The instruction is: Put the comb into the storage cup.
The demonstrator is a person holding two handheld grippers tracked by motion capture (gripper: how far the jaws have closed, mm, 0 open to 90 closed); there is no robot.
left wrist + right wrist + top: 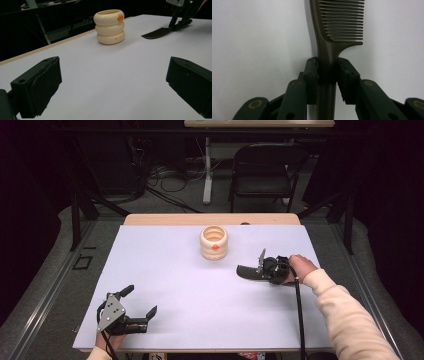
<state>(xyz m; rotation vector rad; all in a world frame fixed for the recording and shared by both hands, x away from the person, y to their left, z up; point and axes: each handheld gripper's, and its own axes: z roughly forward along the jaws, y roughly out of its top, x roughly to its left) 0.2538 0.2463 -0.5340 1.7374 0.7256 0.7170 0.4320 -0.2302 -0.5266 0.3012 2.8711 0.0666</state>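
Right gripper (327,72): jaws pinching the handle of a dark plastic comb (337,27) just below its teeth, one pad on each side. A grip that close to the teeth probably keeps the comb from swinging when lifted. The comb lies flat on the white desk (175,285), to the right of the cream ribbed ring-stack cup (214,243) and near it.

Left gripper (140,301): jaws spread wide with nothing between them, well apart from the cup on the near left; it looks parked, out of the way.

Bright, even light on the white table (165,270); surroundings dark, close jaws perhaps slightly soft
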